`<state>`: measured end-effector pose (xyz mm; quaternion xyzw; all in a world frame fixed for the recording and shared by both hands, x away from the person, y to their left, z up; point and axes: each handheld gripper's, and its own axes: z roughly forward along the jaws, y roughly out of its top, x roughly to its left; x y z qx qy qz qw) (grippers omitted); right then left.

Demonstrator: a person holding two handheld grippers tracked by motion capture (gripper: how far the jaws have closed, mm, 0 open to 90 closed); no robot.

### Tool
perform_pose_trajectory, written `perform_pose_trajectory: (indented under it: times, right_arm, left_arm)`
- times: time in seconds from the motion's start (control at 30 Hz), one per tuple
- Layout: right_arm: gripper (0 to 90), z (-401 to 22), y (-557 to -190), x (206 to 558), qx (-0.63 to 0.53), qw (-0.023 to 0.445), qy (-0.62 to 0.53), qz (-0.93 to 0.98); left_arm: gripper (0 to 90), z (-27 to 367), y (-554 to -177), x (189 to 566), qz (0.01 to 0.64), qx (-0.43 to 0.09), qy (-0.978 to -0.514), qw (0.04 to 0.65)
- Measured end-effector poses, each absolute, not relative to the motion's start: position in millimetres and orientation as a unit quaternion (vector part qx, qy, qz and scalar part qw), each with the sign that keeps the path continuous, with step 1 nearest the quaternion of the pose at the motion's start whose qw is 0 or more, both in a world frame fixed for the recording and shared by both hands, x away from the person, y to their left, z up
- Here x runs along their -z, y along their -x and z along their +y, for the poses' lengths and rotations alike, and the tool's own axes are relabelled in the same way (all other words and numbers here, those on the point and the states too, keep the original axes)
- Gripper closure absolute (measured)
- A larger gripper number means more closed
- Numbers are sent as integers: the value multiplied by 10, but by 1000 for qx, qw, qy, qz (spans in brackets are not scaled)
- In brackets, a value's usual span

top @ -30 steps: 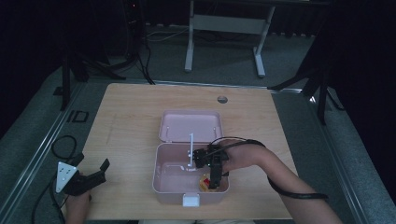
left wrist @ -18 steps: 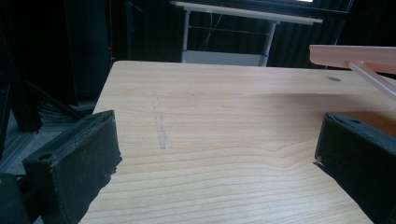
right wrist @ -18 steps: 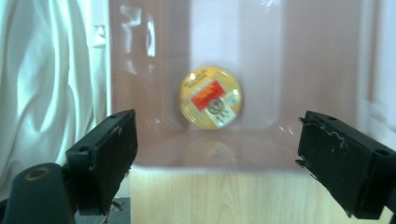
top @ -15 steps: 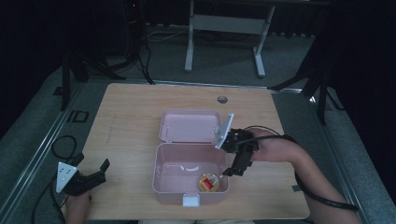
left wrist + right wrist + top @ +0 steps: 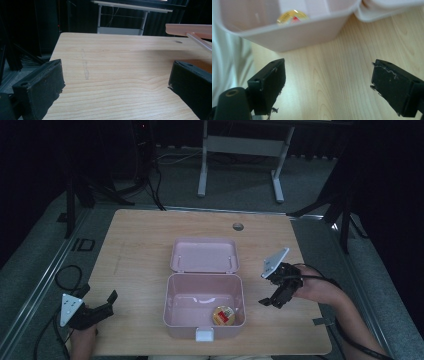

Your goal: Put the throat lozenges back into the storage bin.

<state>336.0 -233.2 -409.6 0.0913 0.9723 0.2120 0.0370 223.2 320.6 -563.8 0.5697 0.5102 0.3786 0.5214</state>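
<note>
Wooden table [image 5: 145,245], large, mostly bare. Pink box [image 5: 204,307] at centre-front, lid [image 5: 204,255] flung back flat behind it, white latch [image 5: 204,334] on near wall. Small round gold-topped cup [image 5: 223,315] lying inside box, near-right corner of floor.

Right gripper [image 5: 272,301] held just off box's right wall, above tabletop, jaws spread wide, nothing between them. Left gripper [image 5: 111,301] parked at front-left edge of table, well apart from box, jaws likewise wide, empty.

Step judged: cup deposited, placing hand clear of box. Next move, prob.: either fetch another item or swing lid over and press latch; lid closing calls for reaching behind box to lid's far rim, w/o knocking box.

View differences: high view gives full layout, both grippers, cup's place in box. Right gripper view [image 5: 327,82] adds close look at box's outer wall and cup top [image 5: 291,16] over rim, plus pale cloth at left edge. Left gripper view [image 5: 116,82] gives bare wood grain, box corner only at far right; cup hidden there.
</note>
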Motion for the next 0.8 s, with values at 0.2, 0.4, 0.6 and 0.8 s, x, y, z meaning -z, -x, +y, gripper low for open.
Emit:
perform_pose_trajectory:
  times: [0.2, 0.4, 0.6, 0.8]
  right_arm:
    - [119, -2580, -3400, 4576, -247, 83, -155, 953]
    - [117, -2774, -3448, 4979, -298, 132, -223, 919]
    - [117, -2960, -3511, 5242, -330, 171, -286, 883]
    - [117, -3141, -3525, 5405, -350, 203, -347, 846]
  left_arm:
    - [3, 3204, -2232, 5638, 510, -379, -570, 521]
    - [4, 3204, -2234, 5638, 510, -379, -571, 520]
    - [4, 3204, -2233, 5638, 510, -379, -570, 520]
    - [4, 3204, -2233, 5638, 511, -379, -570, 520]
